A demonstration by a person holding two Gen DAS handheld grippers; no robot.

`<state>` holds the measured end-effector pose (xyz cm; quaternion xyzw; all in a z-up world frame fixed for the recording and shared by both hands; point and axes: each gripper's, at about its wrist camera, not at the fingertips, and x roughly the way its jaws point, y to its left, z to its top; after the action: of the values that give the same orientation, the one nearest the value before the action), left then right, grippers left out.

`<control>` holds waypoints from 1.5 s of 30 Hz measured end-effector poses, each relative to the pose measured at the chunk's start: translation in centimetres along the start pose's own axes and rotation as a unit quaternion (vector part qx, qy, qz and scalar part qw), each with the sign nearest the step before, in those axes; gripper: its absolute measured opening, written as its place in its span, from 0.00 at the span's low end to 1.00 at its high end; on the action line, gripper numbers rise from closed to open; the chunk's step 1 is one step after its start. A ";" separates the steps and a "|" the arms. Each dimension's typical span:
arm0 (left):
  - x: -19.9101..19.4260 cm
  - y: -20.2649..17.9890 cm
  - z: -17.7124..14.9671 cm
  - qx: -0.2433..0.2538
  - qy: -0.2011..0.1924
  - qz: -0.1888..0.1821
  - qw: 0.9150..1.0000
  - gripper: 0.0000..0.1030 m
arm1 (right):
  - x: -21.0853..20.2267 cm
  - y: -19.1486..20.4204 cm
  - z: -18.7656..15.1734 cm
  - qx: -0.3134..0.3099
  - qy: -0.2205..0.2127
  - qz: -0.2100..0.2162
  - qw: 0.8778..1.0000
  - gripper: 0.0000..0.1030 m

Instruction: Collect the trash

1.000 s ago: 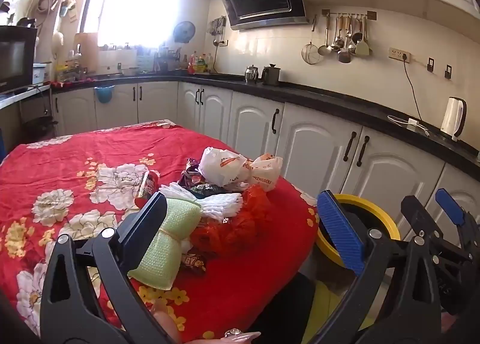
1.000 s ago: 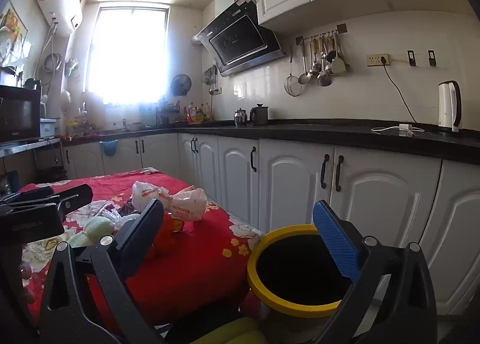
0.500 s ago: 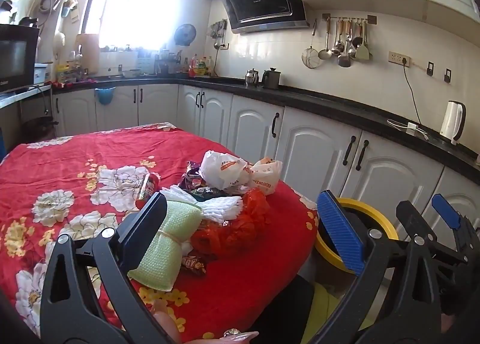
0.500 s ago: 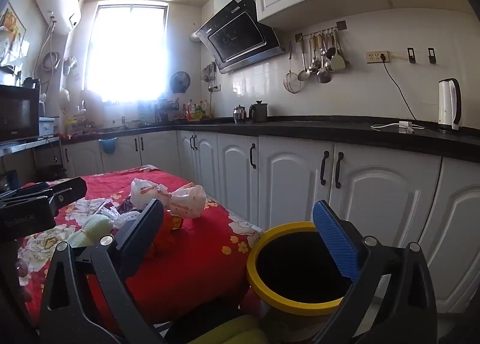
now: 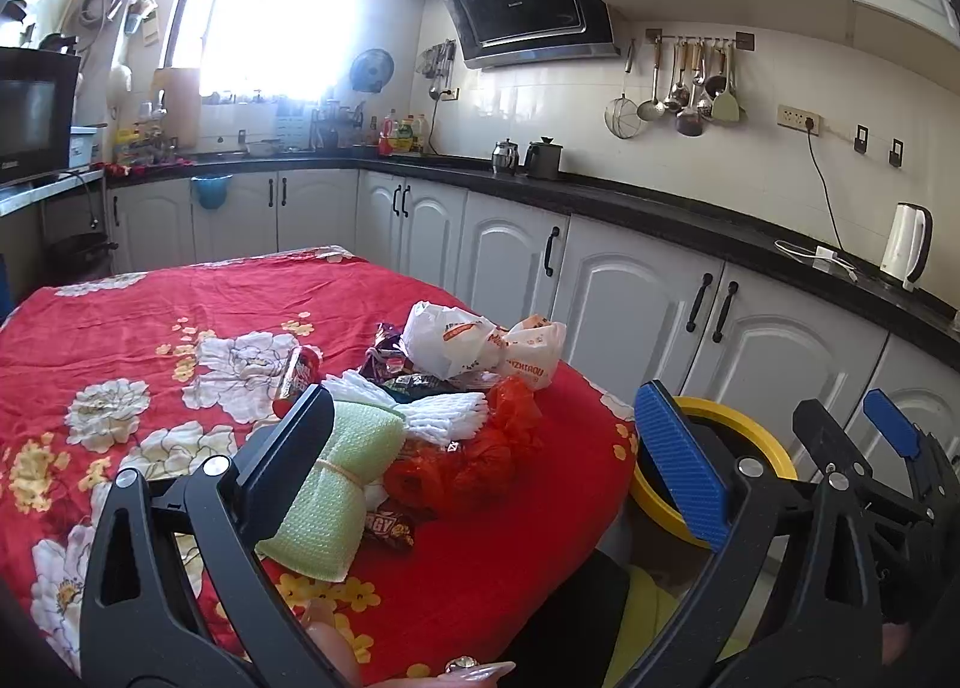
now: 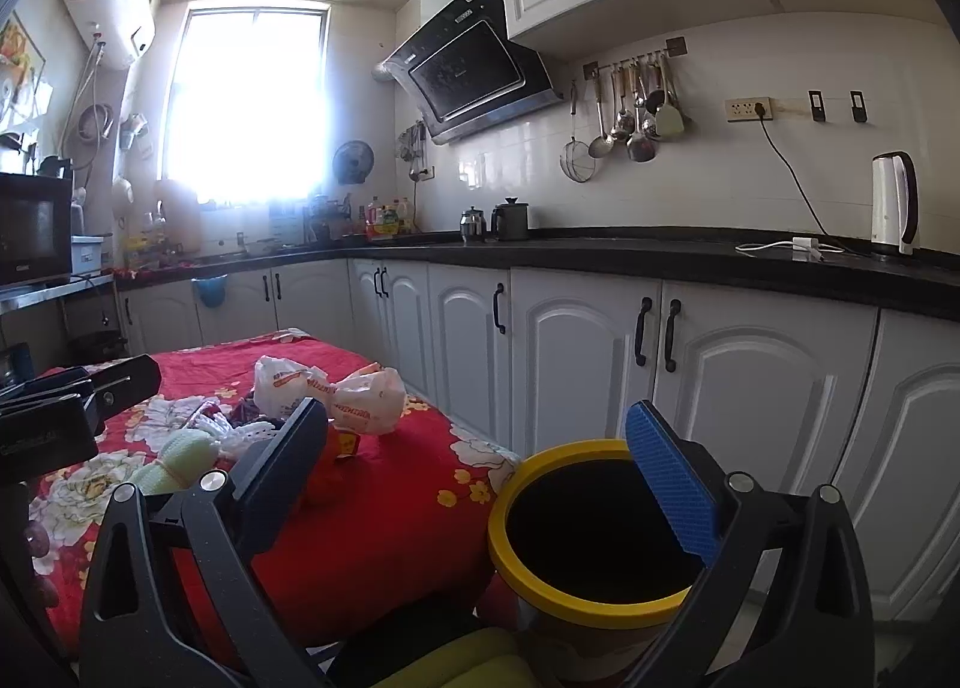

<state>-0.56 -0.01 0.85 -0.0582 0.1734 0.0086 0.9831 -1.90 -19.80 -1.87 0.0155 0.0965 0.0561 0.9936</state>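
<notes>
Since a second ago, little has shifted: both tools have only drifted slightly, and the trash pile (image 5: 438,400) lies untouched on the red tablecloth (image 5: 150,316), just ahead of the left gripper (image 5: 492,460). Its jaws stand released, empty. The right gripper (image 6: 480,466), likewise spread, hovers over the yellow-rimmed bin (image 6: 576,598). Collection appears not yet begun.

Open, empty right hand-held gripper (image 6: 480,484) above yellow-rimmed bin (image 6: 576,598) beside red floral tablecloth (image 6: 408,508) with trash pile (image 6: 327,397)
</notes>
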 end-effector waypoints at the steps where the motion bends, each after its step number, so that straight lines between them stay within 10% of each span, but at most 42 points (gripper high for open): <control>1: 0.0 0.0 0.0 0.000 0.000 0.001 1.000 0.90 | 0.0 0.0 0.0 0.000 0.000 0.000 1.000 0.94; 45: 1.3 2.8 -0.4 -0.016 0.019 0.021 0.999 0.90 | 2.0 1.0 -0.6 -0.016 0.032 0.058 0.998 0.94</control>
<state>0.42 2.75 -0.28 -0.0700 0.1926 0.0308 0.9783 -0.18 -18.53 -2.81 0.0035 0.1267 0.1159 0.9851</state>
